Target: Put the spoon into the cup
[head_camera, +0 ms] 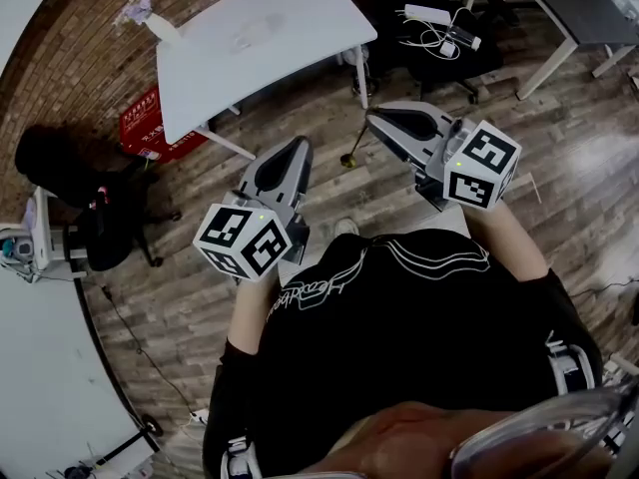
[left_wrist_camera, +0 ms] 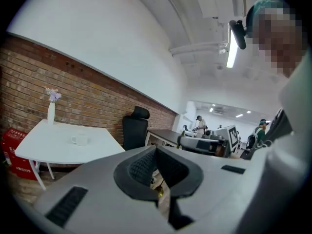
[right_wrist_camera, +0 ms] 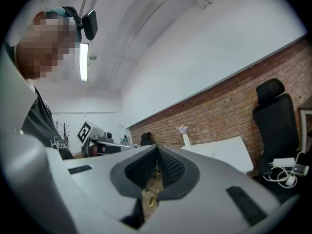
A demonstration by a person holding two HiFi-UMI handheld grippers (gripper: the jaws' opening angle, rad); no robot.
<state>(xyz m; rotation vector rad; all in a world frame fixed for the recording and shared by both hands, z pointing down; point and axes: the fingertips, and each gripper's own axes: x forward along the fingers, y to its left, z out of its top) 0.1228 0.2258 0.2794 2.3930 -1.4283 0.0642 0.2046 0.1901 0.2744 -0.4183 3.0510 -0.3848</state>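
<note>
- Spoon (head_camera: pixel 351 154): a thin gold one, hanging bowl-down from the tip of the right claw (head_camera: pixel 371 118), over the wood floor (head_camera: pixel 300 297) and just off the near corner of the desk (head_camera: pixel 300 28).
- In the right gripper view the spoon (right_wrist_camera: pixel 150 201) shows as a fine gold line running down the seam of the right claw (right_wrist_camera: pixel 156 148), which is clamped on its handle, with the bowl below.
- Cup (left_wrist_camera: pixel 80 140): a small white one, standing upright near the middle of the white desk (left_wrist_camera: pixel 44 147), well apart from both claws. From the head view the cup (head_camera: pixel 245 36) is faint against the white top.
- Left claw (head_camera: pixel 300 144): held beside the right one in front of the person, short of the desk, tilted a little down.
- In its own view the left claw (left_wrist_camera: pixel 156 148) has its jaws together with nothing gripped.
- Vase (left_wrist_camera: pixel 51 112): white, with pale flowers, at the far end of the desk by the brick wall (left_wrist_camera: pixel 97 106).
- Chair (left_wrist_camera: pixel 134 130): black, standing at the desk's right end in the left gripper view.
</note>
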